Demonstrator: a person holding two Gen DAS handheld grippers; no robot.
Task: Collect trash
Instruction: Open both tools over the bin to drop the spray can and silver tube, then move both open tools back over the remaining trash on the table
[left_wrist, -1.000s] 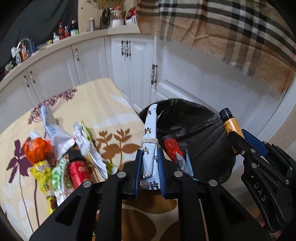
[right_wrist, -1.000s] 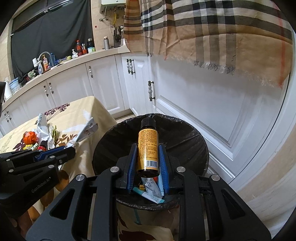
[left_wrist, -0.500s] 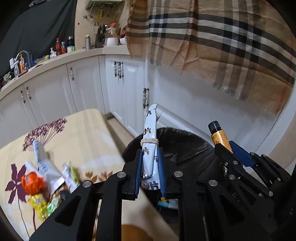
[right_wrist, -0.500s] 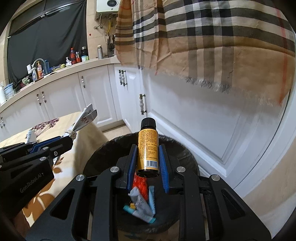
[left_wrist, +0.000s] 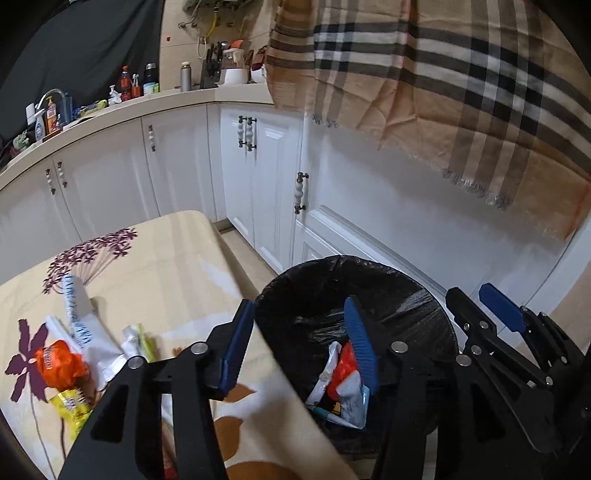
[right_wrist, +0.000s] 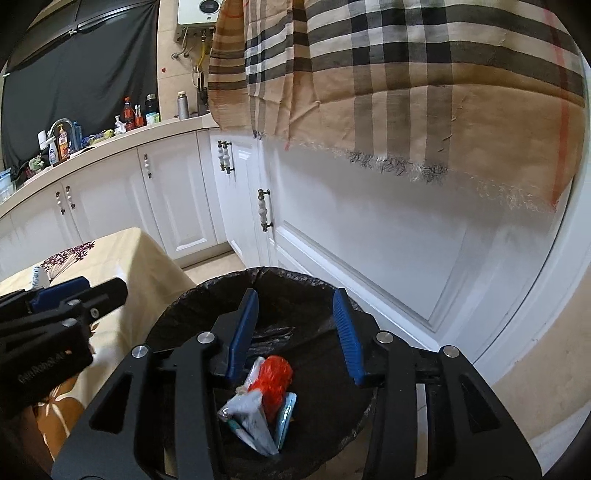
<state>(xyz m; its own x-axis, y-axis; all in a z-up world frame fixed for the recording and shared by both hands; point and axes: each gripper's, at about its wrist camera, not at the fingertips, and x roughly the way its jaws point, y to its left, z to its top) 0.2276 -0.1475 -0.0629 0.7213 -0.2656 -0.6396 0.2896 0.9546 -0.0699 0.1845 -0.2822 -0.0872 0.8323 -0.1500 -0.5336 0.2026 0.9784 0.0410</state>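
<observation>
My left gripper (left_wrist: 298, 306) hangs over the near rim of the black-bagged bin (left_wrist: 332, 263); its jaws are opening with nothing between them. My right gripper (right_wrist: 296, 295) is above the same bin (right_wrist: 221, 281), jaws opening and also empty. Each shows in the other's view: the right gripper (left_wrist: 480, 295) and the left gripper (right_wrist: 88, 288). A red wrapper (right_wrist: 274, 376) and pale packets lie in the bin. On the floral tablecloth (left_wrist: 166, 258) to the left remain an orange wrapper (left_wrist: 59, 363), a white tube (left_wrist: 75, 310) and a yellow packet (left_wrist: 70, 406).
White cabinet doors (left_wrist: 258, 177) stand close behind the bin. A plaid cloth (right_wrist: 388, 92) hangs over the counter at upper right. Bottles and a tap crowd the far counter (left_wrist: 110, 99). Tiled floor shows between table and cabinets.
Both grippers went from shut to open. The rolled patterned paper has left the left jaws and the brown bottle the right jaws; neither is visible now.
</observation>
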